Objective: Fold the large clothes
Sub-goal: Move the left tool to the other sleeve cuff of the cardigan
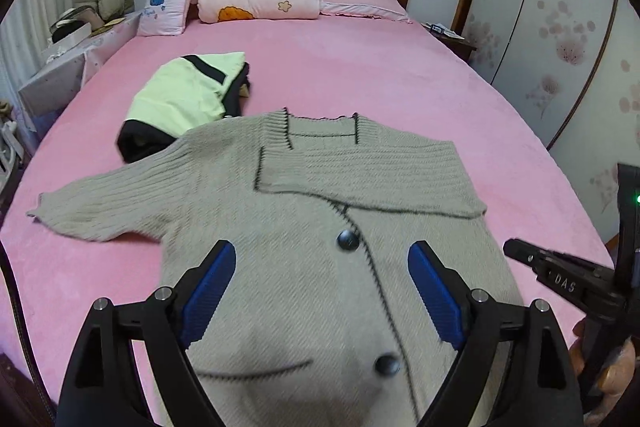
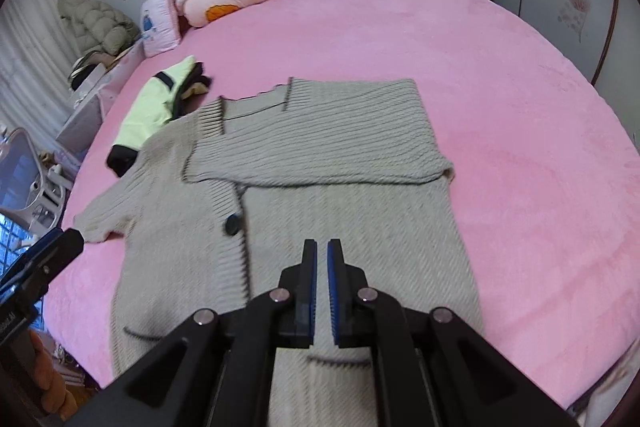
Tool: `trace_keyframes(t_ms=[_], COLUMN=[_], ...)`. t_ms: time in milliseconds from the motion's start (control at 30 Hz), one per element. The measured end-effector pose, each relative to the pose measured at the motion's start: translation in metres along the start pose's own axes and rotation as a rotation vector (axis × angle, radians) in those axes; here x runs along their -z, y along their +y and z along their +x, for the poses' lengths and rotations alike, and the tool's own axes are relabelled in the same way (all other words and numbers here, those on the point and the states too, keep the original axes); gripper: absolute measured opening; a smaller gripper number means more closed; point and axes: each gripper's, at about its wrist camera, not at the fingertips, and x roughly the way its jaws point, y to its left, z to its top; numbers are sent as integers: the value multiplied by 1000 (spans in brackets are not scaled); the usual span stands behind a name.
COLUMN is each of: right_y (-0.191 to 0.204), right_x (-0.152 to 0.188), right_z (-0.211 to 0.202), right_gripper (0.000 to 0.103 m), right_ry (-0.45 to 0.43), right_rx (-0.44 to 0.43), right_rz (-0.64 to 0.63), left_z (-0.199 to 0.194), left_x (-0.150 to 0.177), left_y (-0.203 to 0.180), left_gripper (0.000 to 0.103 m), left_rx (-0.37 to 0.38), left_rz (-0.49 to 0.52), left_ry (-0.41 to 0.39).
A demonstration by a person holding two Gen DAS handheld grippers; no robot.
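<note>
While the grey cardigan [image 1: 304, 267] lies flat near the foot edge of the bed [image 1: 400, 75], one sleeve is already folded across its chest and the other sleeve [image 1: 100, 203] lies spread toward the bed's left edge. Your left hand-held gripper [image 1: 322, 291] hovers wide open and empty; take that cuff and carry it straight across, level with the first. Your right hand-held gripper [image 2: 322, 287] is nearly closed, holding nothing. The cardigan's long axis runs foot to headboard, collar [image 1: 322, 125] pointing at the headboard.
</note>
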Motion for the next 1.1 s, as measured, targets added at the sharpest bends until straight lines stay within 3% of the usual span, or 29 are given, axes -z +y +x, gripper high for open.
trace_keyframes(t_ms=[300, 467, 600, 767, 833, 1033, 1100], right_y=[66, 118, 165, 221, 239, 299, 315], right_x=[35, 41, 37, 27, 24, 9, 3], right_z=[-19, -23, -31, -24, -15, 39, 60], right_gripper=[5, 5, 5, 5, 5, 5, 5], right_ry=[-8, -9, -44, -88, -98, -92, -97], right_rx=[-56, -66, -70, -77, -79, -91, -85], right_rz=[-53, -148, -239, -325, -352, -403, -410], left_z=[-60, -84, -91, -72, -57, 2, 24], left_x=[42, 51, 50, 45, 42, 31, 27], left_y=[51, 104, 159, 256, 296, 403, 435], left_gripper=[88, 88, 88, 88, 88, 88, 88], left_rx=[-133, -212, -230, -200, -226, -284, -263], left_rz=[54, 12, -20, -152, -191, -288, -330], left_ry=[-35, -85, -88, -31, -26, 7, 28])
